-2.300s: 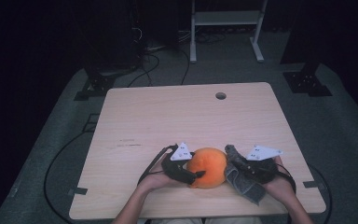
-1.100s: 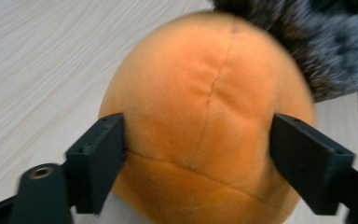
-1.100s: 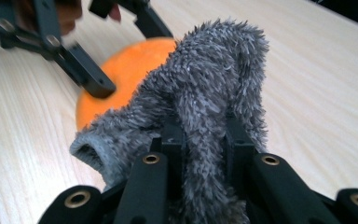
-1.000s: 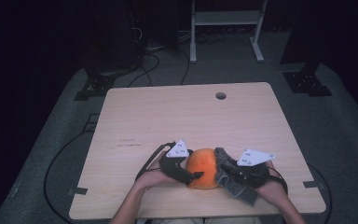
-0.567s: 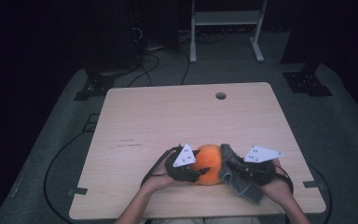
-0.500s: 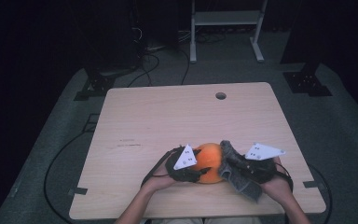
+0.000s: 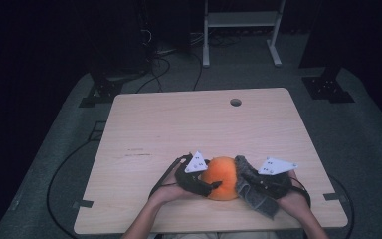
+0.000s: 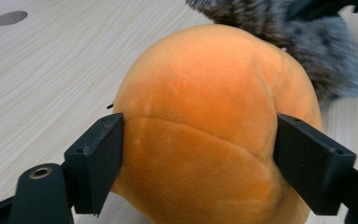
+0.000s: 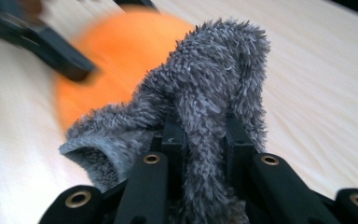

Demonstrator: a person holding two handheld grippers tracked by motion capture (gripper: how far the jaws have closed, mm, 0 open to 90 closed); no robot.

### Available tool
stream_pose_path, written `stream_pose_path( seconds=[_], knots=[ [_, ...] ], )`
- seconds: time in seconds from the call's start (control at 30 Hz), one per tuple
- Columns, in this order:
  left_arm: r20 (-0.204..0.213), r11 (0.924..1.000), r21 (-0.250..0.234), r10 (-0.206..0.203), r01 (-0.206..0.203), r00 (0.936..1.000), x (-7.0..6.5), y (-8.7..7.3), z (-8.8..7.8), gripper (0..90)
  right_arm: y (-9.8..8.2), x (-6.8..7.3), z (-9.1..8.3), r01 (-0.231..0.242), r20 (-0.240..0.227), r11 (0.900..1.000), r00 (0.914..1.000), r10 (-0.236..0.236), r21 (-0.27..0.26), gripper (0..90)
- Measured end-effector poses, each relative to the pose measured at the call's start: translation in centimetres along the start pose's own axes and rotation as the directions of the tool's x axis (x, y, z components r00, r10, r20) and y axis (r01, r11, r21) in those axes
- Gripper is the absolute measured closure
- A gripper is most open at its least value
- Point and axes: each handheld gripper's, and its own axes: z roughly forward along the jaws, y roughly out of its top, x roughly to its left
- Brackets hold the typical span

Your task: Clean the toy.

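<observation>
At the table's (image 7: 144,124) near edge, an orange plush (image 7: 221,177) sat between both grippers. The left gripper (image 8: 200,154) had its jaws on either side of the plush, pads touching its flanks; they had just been opening, with the plush between them. The right gripper (image 9: 204,140) was clamped on a grey cloth (image 9: 214,79), which lay against the plush's right side. Judging by this, wiping the plush seemed underway: cloth in hand and in contact, plush steadied. How much of its surface remained to cover could not be told.
</observation>
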Motion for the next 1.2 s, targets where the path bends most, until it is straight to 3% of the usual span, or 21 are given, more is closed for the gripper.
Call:
stream_pose_path(
  seconds=[0.1,0.17,0.2,0.3,0.37,0.4,0.43,0.5,0.57,0.6,0.63,0.67,0.7,0.77,0.8,0.87,0.9,0.93,1.0,1.1,1.2],
  knots=[
    [-0.008,0.9994,0.010,0.034,-0.034,0.9994,-0.3,0.1,0.0,21.7,0.0,-0.5,-0.6,-0.030,0.011,1.000,0.9995,0.030,-0.007,74.2],
    [0.000,0.9989,0.008,0.046,-0.046,0.9989,-0.4,0.1,0.0,22.2,1.1,-0.1,-1.3,-0.033,-0.039,0.996,0.9988,0.030,-0.079,74.1],
    [0.014,0.9989,-0.002,0.046,-0.046,0.9988,-0.5,0.2,-0.1,22.0,1.4,0.2,-1.4,-0.026,-0.052,0.996,0.9984,0.022,-0.089,74.1],
    [0.034,0.9996,-0.012,0.024,-0.024,0.9991,0.0,0.7,-0.5,11.1,1.7,1.2,-0.3,0.038,-0.063,0.998,0.9971,-0.041,-0.047,74.2],
    [0.003,0.9995,-0.013,0.030,-0.030,0.9995,0.0,0.9,-0.3,3.6,1.5,1.3,-0.2,0.038,-0.061,0.998,0.9973,-0.040,-0.048,74.3],
    [0.013,0.9994,0.009,0.032,-0.032,0.9994,-0.2,0.7,0.2,3.3,1.5,1.3,-0.3,0.043,-0.060,0.998,0.9971,-0.046,-0.051,74.3],
    [0.023,0.9993,0.017,0.033,-0.034,0.9992,-0.4,0.6,0.5,6.5,1.4,1.4,-0.4,0.044,-0.056,0.998,0.9973,-0.047,-0.050,74.2],
    [-0.011,0.9976,0.006,0.070,-0.070,0.9975,-1.1,0.5,0.8,18.8,1.3,1.5,-0.5,0.055,-0.040,0.998,0.9976,-0.057,-0.038,74.2],
    [-0.055,0.9900,-0.009,0.140,-0.141,0.9885,-1.6,0.9,0.3,33.7,1.3,1.3,-0.7,0.042,-0.029,0.998,0.9986,-0.043,-0.036,74.3],
    [-0.089,0.9847,-0.041,0.165,-0.169,0.9822,-1.9,1.1,0.1,36.5,1.4,1.2,-0.9,0.042,-0.021,0.998,0.9989,-0.043,-0.040,74.3],
    [-0.136,0.9731,-0.068,0.210,-0.220,0.9682,-2.2,1.2,0.1,38.3,1.6,1.2,-1.2,0.044,-0.008,0.998,0.9990,-0.044,-0.051,74.3],
    [-0.156,0.9676,-0.070,0.229,-0.242,0.9608,-2.4,1.3,0.2,38.7,2.0,1.2,-1.6,0.041,0.005,0.997,0.9992,-0.041,-0.069,74.3],
    [-0.147,0.9668,-0.065,0.235,-0.247,0.9607,-2.5,1.4,0.3,37.8,2.2,1.1,-1.8,0.039,0.006,0.995,0.9992,-0.039,-0.089,74.3],
    [-0.113,0.9749,-0.060,0.207,-0.214,0.9718,-2.3,1.3,0.3,29.7,2.2,1.2,-1.3,0.042,-0.001,0.996,0.9991,-0.043,-0.080,74.3],
    [-0.074,0.9847,-0.068,0.156,-0.161,0.9850,-1.9,1.4,0.2,23.0,2.0,1.3,-1.0,0.047,-0.005,0.996,0.9988,-0.048,-0.069,74.3],
    [-0.038,0.9938,-0.092,0.059,-0.062,0.9975,-0.9,1.6,-0.3,12.4,1.6,1.5,-0.5,0.066,-0.021,0.996,0.9975,-0.068,-0.054,74.4],
    [-0.061,0.9953,-0.095,0.014,-0.019,0.9981,-0.4,1.6,-0.4,8.9,1.5,1.7,-0.5,0.077,-0.024,0.995,0.9966,-0.079,-0.059,74.4],
    [-0.062,0.9973,-0.074,0.000,-0.004,0.9981,-0.2,1.6,-0.4,5.5,1.5,2.0,-0.6,0.093,-0.024,0.994,0.9953,-0.094,-0.064,74.4],
    [-0.055,0.9997,-0.016,-0.021,0.020,0.9983,-0.1,1.2,0.2,7.2,1.4,2.3,-0.5,0.108,-0.026,0.992,0.9936,-0.110,-0.067,74.3],
    [-0.062,0.9998,-0.019,-0.009,0.008,0.9980,-0.5,0.9,0.3,14.6,0.9,1.5,-0.4,0.086,-0.026,0.995,0.9959,-0.087,-0.059,74.3],
    [-0.063,0.9997,-0.021,0.010,-0.011,0.9979,-0.7,0.9,0.2,16.9,-0.2,0.1,-0.3,0.024,-0.004,1.000,0.9997,-0.024,-0.018,74.2]
  ],
)
